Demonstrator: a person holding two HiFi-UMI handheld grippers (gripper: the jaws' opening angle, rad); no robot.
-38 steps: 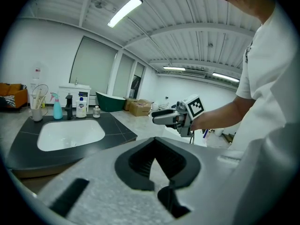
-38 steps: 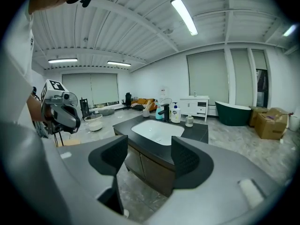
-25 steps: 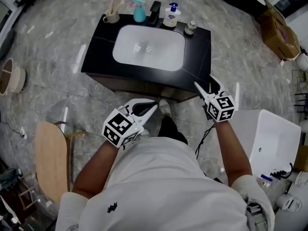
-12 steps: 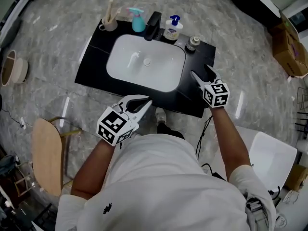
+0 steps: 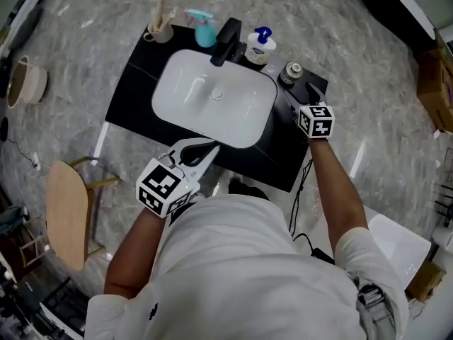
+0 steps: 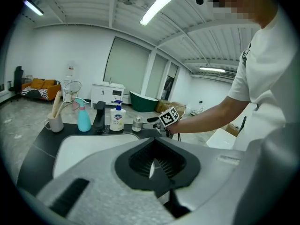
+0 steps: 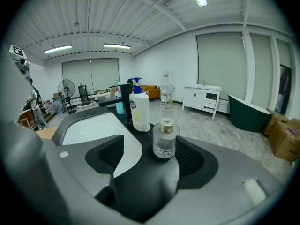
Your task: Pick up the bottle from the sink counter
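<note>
- The small clear glass bottle [image 5: 291,71] with the gold cap stands upright on the black desk [image 5: 131,94]. It's by the basin's far right corner, right of centre in the upper part of the head view.
- The right claw [image 5: 304,91] is right up on it, jaws wide and opening. In the right gripper view the bottle sits in the gap between the ribbed pads, nearer the right-hand one, and neither pad presses on it.
- Just left of it stands a white pump bottle [image 5: 260,47] with a blue pump. Its label carries a blue-and-red badge, but the print is too small to read.
- Further left along the back edge come the black faucet [image 5: 226,32], a teal spray bottle [image 5: 204,28], and a cup [image 5: 159,30] holding pale sticks at the upper left corner of the desk.
- The white basin [image 5: 212,98] fills the middle of the desk.
- The left claw [image 5: 205,151] hangs at the desk's near edge, lower left of centre. Its jaws are drawn together with only a sliver between the pads and nothing in them.
- Each claw carries a marker cube [image 5: 315,119] with black-and-white square patterns, no letters.
- A wooden chair [image 5: 67,214] sits at the left edge of the frame.
</note>
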